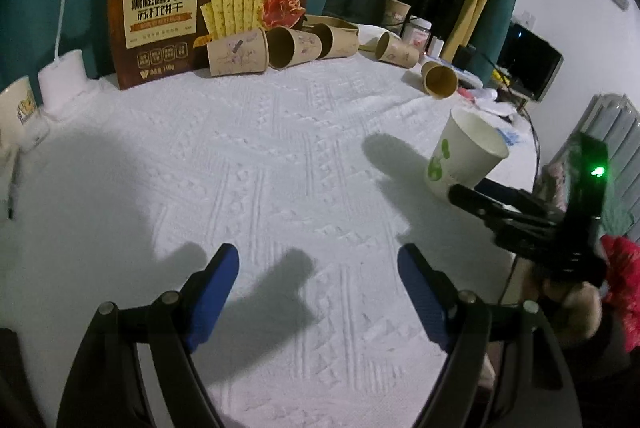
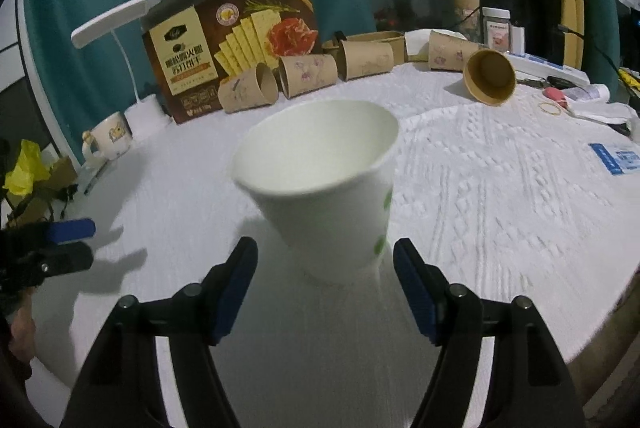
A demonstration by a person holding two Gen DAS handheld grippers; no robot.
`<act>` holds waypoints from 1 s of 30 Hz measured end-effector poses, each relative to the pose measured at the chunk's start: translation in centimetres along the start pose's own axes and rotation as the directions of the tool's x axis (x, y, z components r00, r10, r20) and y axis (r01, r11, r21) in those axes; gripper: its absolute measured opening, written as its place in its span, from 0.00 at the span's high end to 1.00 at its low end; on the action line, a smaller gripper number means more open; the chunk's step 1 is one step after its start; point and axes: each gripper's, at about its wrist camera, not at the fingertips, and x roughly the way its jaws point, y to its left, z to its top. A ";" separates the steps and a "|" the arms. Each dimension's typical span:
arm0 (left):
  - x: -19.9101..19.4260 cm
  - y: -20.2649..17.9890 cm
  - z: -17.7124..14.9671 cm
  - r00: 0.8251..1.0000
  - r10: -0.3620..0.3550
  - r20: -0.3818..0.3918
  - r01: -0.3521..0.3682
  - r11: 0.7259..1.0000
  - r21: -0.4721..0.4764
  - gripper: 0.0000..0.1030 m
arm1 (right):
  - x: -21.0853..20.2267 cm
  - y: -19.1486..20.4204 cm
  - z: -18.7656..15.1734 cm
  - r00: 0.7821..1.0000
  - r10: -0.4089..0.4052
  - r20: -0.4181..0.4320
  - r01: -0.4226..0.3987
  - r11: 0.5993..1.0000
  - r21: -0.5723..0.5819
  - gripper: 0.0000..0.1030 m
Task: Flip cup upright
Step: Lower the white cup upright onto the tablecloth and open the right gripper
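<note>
Fingers [image 2: 416, 292] of right gripper [image 2: 326, 268] spread wide, empty; white paper cup with green print [image 2: 320, 188] tilted just ahead between them. Could topple if nudged.

Two wrist views, low over the tabletop [image 1: 280, 148]

Both face the far cracker box [image 1: 208, 4]; the right view sits nearer the white cup [image 2: 324, 184], which both share.
</note>
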 end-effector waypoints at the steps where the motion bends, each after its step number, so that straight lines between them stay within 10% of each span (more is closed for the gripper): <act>1: 0.0 -0.1 -0.1 1.000 -0.002 0.000 0.002 1.000 0.001 0.21 | -0.4 0.0 -0.2 1.000 -0.004 -0.005 0.004 1.000 0.002 0.34; 23: -2.0 -4.3 0.3 0.997 -0.061 0.046 0.057 0.996 0.073 0.21 | -10.6 -3.9 -2.5 0.987 -0.160 0.000 0.159 0.981 0.108 0.29; 30: -5.4 -6.1 1.2 0.985 -0.024 0.174 0.003 0.992 0.122 0.21 | -14.5 -4.2 -1.2 0.977 -0.205 0.062 0.198 0.974 0.108 0.28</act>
